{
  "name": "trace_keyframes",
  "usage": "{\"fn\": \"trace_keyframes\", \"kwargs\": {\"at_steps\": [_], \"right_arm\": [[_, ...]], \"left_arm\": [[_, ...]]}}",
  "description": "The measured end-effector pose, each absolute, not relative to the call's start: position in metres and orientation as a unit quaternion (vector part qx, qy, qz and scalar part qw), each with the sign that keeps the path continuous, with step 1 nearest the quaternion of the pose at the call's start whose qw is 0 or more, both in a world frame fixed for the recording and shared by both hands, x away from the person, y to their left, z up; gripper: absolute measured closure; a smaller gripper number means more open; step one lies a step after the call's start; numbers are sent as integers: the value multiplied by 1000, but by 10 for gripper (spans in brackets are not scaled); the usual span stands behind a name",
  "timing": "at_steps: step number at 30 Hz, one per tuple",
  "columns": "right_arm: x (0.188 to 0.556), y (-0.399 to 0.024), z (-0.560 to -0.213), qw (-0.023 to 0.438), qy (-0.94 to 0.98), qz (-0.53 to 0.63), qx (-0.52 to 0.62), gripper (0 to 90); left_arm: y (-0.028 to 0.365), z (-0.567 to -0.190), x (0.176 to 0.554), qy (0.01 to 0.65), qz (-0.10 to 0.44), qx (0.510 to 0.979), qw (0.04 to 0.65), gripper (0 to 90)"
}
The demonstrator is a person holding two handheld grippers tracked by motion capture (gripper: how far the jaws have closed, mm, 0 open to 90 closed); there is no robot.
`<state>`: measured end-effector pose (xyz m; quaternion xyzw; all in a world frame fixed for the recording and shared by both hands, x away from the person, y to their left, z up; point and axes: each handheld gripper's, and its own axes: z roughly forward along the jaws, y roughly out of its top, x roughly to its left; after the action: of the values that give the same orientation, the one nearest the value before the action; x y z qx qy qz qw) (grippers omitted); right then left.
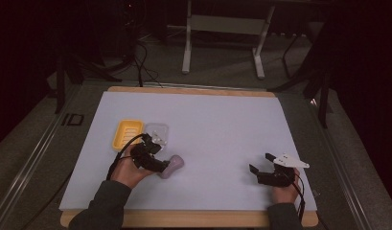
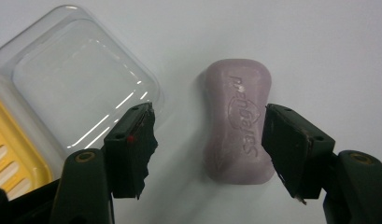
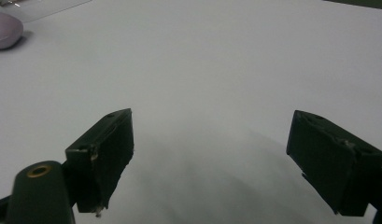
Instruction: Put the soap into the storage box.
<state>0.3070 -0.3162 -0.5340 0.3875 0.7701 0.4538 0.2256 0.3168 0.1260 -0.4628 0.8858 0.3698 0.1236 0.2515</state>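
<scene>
Left gripper over soap bar, right gripper idle

High view: left gripper [image 1: 161,162] at the pale purple moulded soap bar [image 1: 171,166] on the white table mat [image 1: 217,124], near the yellow ribbed soap dish [image 1: 126,133] and clear plastic lid [image 1: 156,132]; left gripper view: jaws wide, soap [image 2: 238,122] between them, right jaw alongside its edge; right gripper view: right gripper [image 3: 212,154] wide, nothing held.

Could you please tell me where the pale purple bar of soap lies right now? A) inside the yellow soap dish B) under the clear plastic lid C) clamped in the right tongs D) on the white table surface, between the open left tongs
D: the pale purple bar of soap lies flat on the white table surface, with the left tongs open around it and their pads off it.
</scene>
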Motion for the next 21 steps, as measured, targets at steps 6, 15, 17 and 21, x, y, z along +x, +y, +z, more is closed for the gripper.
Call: {"fn": "trace_keyframes", "kwargs": {"at_steps": [6,15,17,21], "right_arm": [[307,-316,-534,225,770,455,388,146],[307,-316,-534,225,770,455,388,146],[307,-316,-534,225,769,455,388,146],[307,-317,-534,225,769,455,388,146]], "left_arm": [[121,-463,319,371,116,889,243,352],[111,-466,323,367,107,896,228,333],[109,-467,324,366,106,897,224,332],[106,-470,325,368,101,899,217,324]]}}
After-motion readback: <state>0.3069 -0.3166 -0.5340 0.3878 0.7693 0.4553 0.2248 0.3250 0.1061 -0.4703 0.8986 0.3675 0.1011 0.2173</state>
